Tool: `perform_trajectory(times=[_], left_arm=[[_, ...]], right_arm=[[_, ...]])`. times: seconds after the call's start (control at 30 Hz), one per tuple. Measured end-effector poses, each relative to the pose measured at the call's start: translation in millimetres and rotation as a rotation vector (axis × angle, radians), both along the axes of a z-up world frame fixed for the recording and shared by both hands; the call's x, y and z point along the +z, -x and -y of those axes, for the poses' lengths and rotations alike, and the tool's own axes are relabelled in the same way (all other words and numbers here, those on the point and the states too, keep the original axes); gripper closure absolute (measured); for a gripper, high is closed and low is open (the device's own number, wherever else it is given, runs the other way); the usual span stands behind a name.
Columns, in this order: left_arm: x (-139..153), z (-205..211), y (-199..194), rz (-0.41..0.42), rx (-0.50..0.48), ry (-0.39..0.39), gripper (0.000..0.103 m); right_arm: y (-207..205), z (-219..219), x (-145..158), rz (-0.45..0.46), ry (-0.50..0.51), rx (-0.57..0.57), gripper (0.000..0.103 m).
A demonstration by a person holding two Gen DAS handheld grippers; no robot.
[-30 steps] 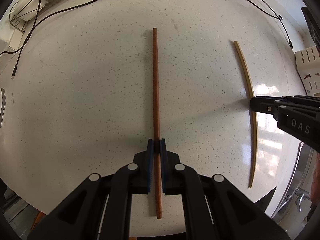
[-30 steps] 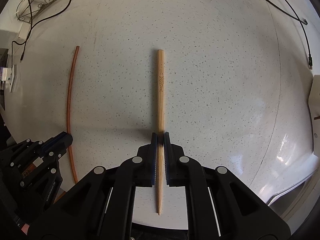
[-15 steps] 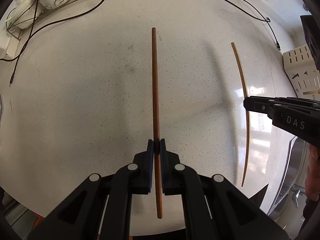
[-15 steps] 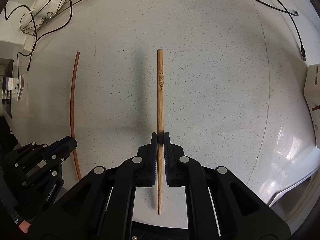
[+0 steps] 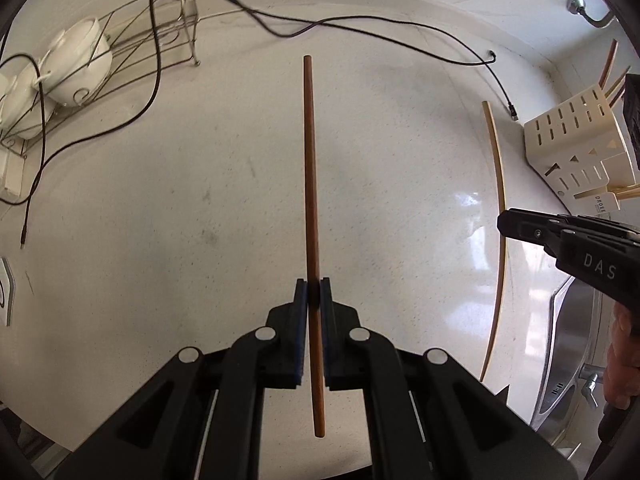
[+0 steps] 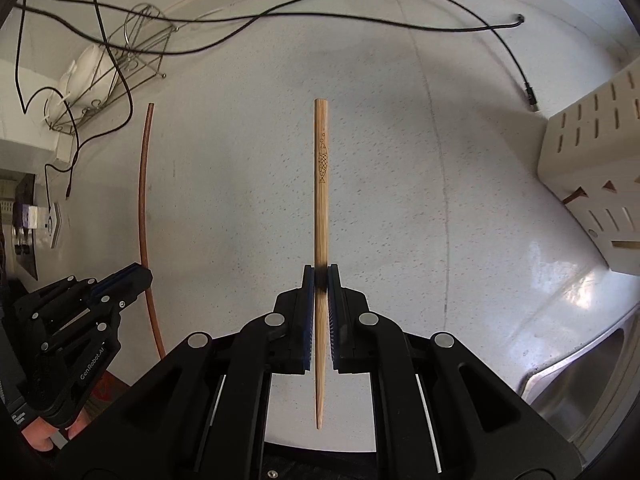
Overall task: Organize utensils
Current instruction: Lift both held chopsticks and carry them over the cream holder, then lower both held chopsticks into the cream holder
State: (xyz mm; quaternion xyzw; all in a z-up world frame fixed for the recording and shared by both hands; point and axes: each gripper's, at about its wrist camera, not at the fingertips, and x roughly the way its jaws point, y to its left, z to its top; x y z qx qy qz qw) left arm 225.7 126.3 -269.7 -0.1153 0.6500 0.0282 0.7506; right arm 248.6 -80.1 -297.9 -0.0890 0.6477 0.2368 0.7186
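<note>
You've got one chopstick in each set of tongs right now. The dark brown chopstick point(image 5: 311, 216) is pinched in your left tongs point(image 5: 313, 294), jaws squeezed tight on it a bit below its middle, with the long end running away from the camera and the short end sticking back between the black arms. Same deal on the other side: the pale bamboo chopstick point(image 6: 321, 216), the one with a little fish drawing near its blunt end, is clamped in your right tongs point(image 6: 321, 278), pointed tip toward the camera. Both sticks hang above the speckled white worktop point(image 5: 180, 200), not touching it.

Off to the right stands the cream slotted utensil holder point(image 6: 592, 184), with a few sticks already poking out of it in the left view. Just past it, the edge of a steel sink point(image 6: 580, 376). At the far left there's a wire rack point(image 5: 160, 40) holding white bowls point(image 5: 76, 64), and black cables point(image 6: 360, 20) trail across the back of the worktop.
</note>
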Motion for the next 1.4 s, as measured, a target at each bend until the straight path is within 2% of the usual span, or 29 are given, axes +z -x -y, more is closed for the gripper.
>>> perform_trajectory(times=[0.13,0.43,0.73,1.2,1.4], left_arm=[[15,15,-14,0.049,-0.047,0.002,0.097],[69,75,-62,0.209,-0.162,0.041,0.097],[114,130,-89,0.315,-0.275,0.066,0.097],[181,193,-118,0.461,-0.393,0.09,0.097],[199,222,-130,0.515,-0.445,0.099,0.097]], right_arm=[[-13,39,30,0.047,-0.029,-0.055,0.097],[-28,81,90,0.205,-0.085,-0.188,0.097],[-40,145,144,0.329,-0.126,-0.333,0.097],[-54,224,190,0.465,-0.179,-0.507,0.097],[-59,244,200,0.53,-0.19,-0.546,0.097]])
